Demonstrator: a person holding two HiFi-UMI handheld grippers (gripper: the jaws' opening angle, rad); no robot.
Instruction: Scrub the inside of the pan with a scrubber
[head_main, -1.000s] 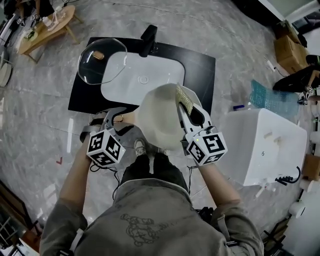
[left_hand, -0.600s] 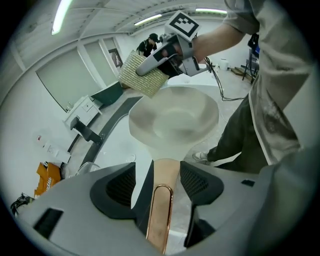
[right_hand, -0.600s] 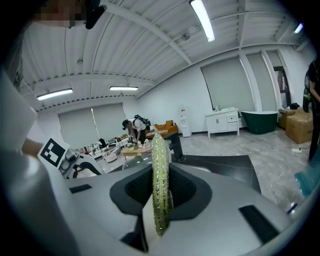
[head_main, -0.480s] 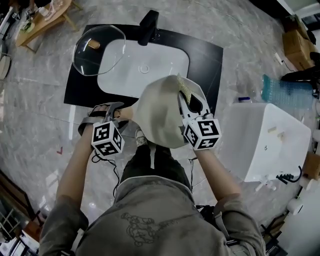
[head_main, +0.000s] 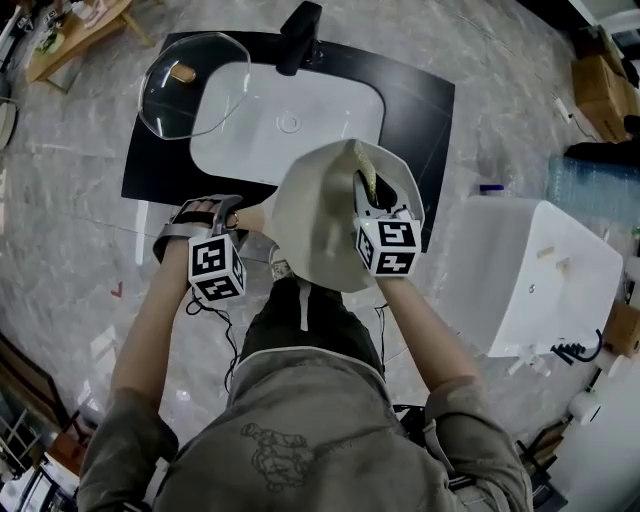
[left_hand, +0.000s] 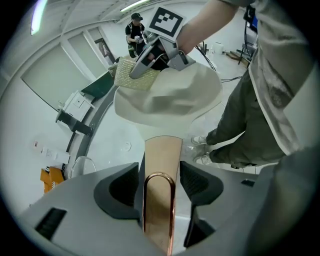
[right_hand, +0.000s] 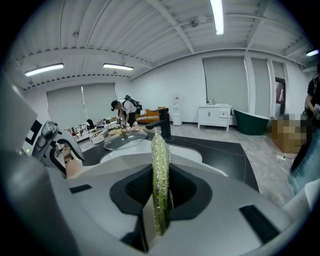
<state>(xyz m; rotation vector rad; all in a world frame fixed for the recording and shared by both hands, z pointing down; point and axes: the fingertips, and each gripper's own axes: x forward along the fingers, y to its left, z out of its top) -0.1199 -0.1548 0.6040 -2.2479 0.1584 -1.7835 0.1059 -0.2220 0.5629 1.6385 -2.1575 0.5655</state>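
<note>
A cream pan (head_main: 320, 220) is held tilted in front of me, over the near edge of the sink. My left gripper (head_main: 238, 222) is shut on its tan handle (left_hand: 161, 170), which runs between the jaws in the left gripper view. The right gripper (head_main: 365, 190) reaches into the pan, shut on a yellow-green scrubber (right_hand: 160, 175). That scrubber (left_hand: 132, 77) rests flat against the upper inside wall of the pan (left_hand: 167, 102). In the right gripper view the scrubber stands edge-on between the jaws.
A white sink (head_main: 250, 140) is set in a black counter (head_main: 410, 110), with a black faucet (head_main: 300, 25) at its far side. A glass lid (head_main: 195, 85) lies over the sink's left edge. A white cabinet (head_main: 540, 280) stands at the right.
The right gripper has slid the scrubber leftward and further along the pan's inside. The left gripper keeps hold of the handle, and the pan has moved a little nearer the sink.
</note>
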